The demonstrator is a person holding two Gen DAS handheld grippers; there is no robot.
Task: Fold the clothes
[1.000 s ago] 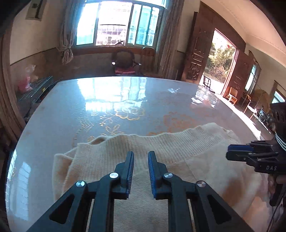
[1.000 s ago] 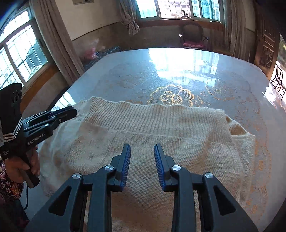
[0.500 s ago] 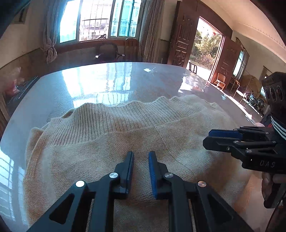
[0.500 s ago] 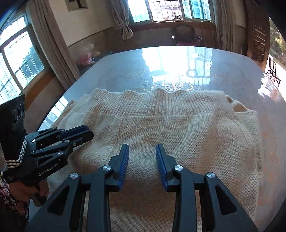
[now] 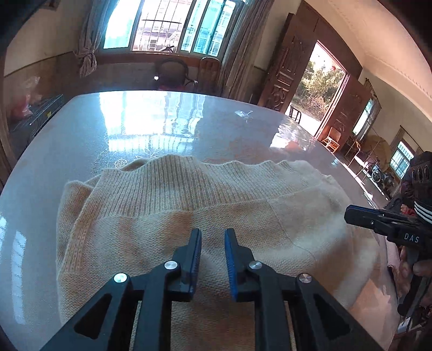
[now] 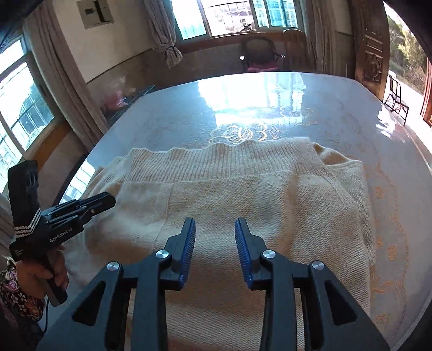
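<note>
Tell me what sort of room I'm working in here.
Probably a home dining or living room: a big glossy table holding the sweater, curtained windows, a chair and carved wooden doors.

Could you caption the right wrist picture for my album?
Right gripper, jaws closing on nothing, above cream knitted sweater on glossy floral table.

Surface [image 6: 167, 118]: glossy, pale, rounded edge, gold floral pattern, window glare. On it: one cream knit sweater [image 6: 243, 194], folded flat, directly below and ahead of each hand-held gripper.
</note>
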